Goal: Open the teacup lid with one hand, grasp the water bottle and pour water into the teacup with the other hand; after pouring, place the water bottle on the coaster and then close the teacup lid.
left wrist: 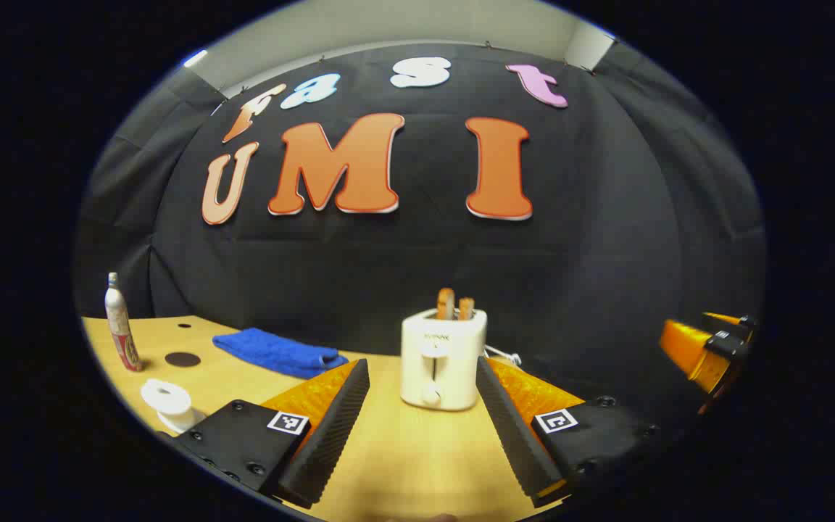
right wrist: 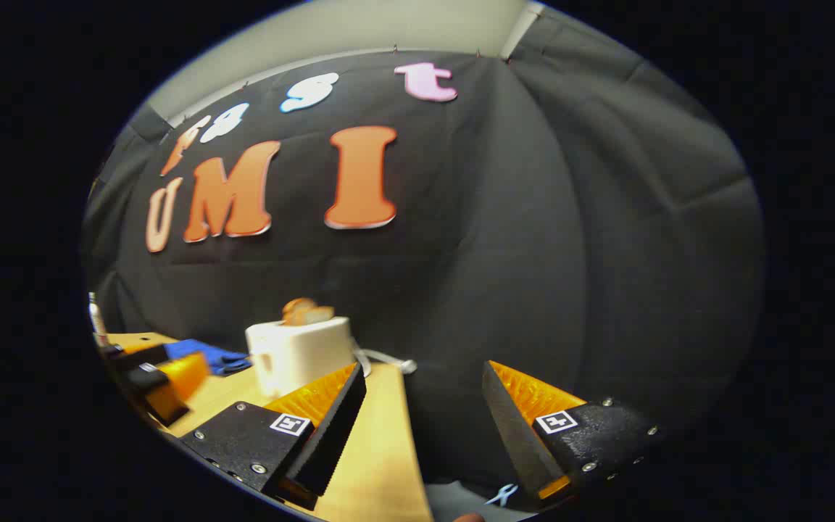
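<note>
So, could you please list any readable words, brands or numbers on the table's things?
Toaster: small dark mark on its front, too blurred to read.
Water bottle: printed label, too small to read.
Left tool, right tool: square coded tags, no words.

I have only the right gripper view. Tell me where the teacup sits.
Observer: The white lidded teacup stands near the wooden table's front left edge, left of the left gripper.
Operator: Give me the coaster.
Observer: The dark round coaster lies flat behind the teacup, apart from it.
Operator: Report the left gripper's state.
Observer: Open, holding nothing, pointed at the cream toaster.
</note>
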A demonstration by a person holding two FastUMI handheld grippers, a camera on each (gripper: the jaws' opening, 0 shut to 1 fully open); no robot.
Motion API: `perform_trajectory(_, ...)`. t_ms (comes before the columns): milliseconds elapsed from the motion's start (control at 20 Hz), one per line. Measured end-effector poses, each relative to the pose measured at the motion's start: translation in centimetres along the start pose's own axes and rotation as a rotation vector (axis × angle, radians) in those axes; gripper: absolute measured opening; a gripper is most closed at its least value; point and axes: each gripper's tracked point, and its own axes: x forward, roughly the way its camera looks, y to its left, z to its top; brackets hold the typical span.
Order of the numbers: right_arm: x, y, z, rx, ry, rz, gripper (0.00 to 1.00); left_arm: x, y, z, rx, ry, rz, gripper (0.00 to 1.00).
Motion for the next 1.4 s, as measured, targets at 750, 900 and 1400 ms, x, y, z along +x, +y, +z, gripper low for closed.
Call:
perform_trajectory(750, -18.0, 26.3, 8.0, -0.186, 0.009, 0.076, 0.96, -9.5, 32.0, 16.9, 0.055, -0.190, 0.010, 1.00)
perform_trajectory(900, -18.7, 31.3, 8.8, -0.175, -0.006, 0.124, 0.95, -10.7, 38.7, 17.6, 0.065, -0.170, 0.080, 0.94)
perform_trajectory(1400, -19.2, 41.1, 7.1, -0.130, 0.046, 0.257, 0.95, -11.2, 50.2, 16.2, 0.088, -0.093, 0.172, 0.99)
